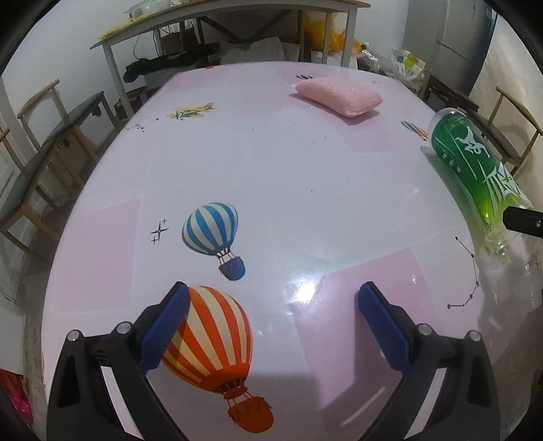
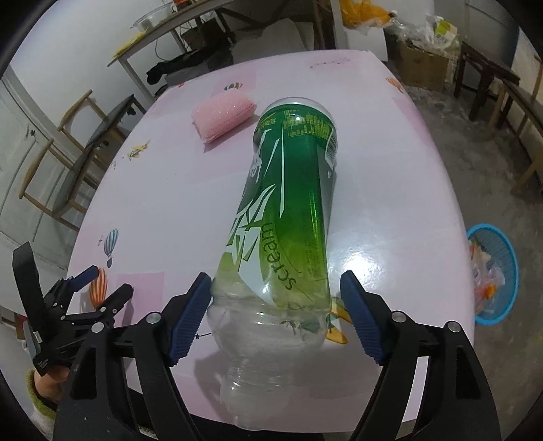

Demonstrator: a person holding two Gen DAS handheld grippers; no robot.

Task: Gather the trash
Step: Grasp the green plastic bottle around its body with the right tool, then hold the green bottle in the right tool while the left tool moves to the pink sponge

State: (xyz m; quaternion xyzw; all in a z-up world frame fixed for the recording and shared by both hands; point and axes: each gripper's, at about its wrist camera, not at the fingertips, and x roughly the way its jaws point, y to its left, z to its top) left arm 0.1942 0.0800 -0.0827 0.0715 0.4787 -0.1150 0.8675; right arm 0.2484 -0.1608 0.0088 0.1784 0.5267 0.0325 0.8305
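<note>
A clear plastic bottle with a green label lies between the fingers of my right gripper, neck toward the camera. The left blue pad touches the bottle; the right pad stands a little apart, so the jaws are open around it. The bottle also shows at the right edge of the left wrist view. My left gripper is open and empty above the pink tablecloth; it also shows in the right wrist view. A blue trash basket with wrappers stands on the floor to the right.
A pink sponge lies at the table's far side, also in the right wrist view. Wooden chairs stand on the left and on the right. A second table and bags stand behind.
</note>
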